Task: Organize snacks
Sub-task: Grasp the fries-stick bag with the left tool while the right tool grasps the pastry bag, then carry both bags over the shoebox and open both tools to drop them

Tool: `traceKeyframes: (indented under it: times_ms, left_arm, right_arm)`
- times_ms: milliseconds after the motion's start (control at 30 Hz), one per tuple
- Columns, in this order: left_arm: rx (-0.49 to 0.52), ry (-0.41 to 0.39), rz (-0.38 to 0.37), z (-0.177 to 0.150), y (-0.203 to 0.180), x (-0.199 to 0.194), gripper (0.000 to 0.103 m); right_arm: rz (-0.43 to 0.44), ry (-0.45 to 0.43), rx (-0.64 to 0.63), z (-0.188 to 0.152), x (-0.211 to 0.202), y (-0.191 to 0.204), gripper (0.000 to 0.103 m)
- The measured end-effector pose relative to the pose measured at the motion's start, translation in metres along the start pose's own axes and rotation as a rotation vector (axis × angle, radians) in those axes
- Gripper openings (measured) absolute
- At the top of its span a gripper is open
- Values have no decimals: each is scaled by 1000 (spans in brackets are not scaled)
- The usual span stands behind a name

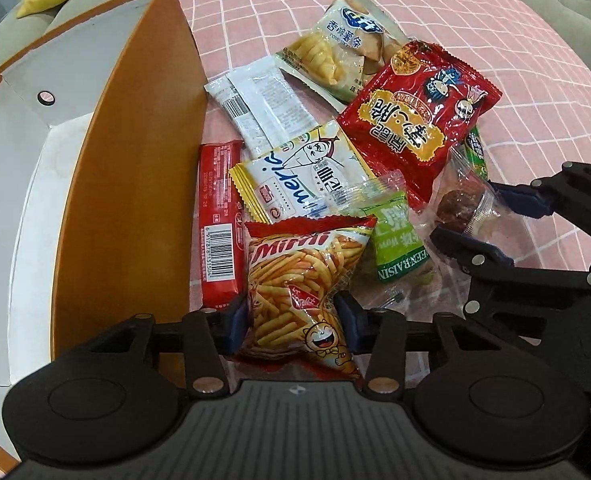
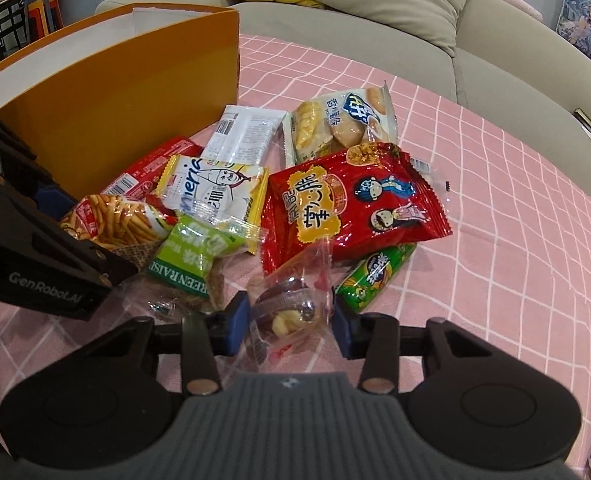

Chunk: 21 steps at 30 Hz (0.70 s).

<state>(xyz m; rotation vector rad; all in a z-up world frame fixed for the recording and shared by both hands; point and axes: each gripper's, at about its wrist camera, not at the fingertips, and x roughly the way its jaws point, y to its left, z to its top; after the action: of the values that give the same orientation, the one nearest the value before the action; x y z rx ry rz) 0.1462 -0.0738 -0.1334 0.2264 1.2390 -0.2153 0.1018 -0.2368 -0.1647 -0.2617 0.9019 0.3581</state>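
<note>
- Our left tool [image 1: 293, 330] spans the fries bag [image 1: 301, 280] between its blue pads, apparently gripping; slick film could slip out.
- Our right tool [image 2: 291, 326] brackets the clear-wrapped sweet [image 2: 287, 312], unclosed; closing may snag the neighbouring raisin pack [image 2: 191, 260].

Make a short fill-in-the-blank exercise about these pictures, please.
1. The left claw is around the ____ bag of fried sticks.
2. The tall orange cardboard box stands ____ of the snack pile in the left wrist view.
3. The pink tablecloth has a ____ pattern.

Missing words: Mimi; left; checked
</note>
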Motion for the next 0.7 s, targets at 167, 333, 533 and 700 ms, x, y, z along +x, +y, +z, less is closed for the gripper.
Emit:
traceKeyframes:
  times_ms: [167, 333, 533, 700]
  left_arm:
    - [-16, -20, -7, -2, 0, -5, 44]
    - [-40, -49, -12, -7, 1, -16, 43]
    - [-82, -92, -17, -17, 3, -35, 43]
    - [-111, -143, -44, -25, 5, -56, 43]
  right_arm:
    - [7, 6, -4, 1, -3, 3, 39]
    - [6, 1, -8, 1, -14, 6, 39]
    - [0, -9, 14, 0, -29, 8, 39]
    - [-3, -28, 28, -2, -47, 12, 39]
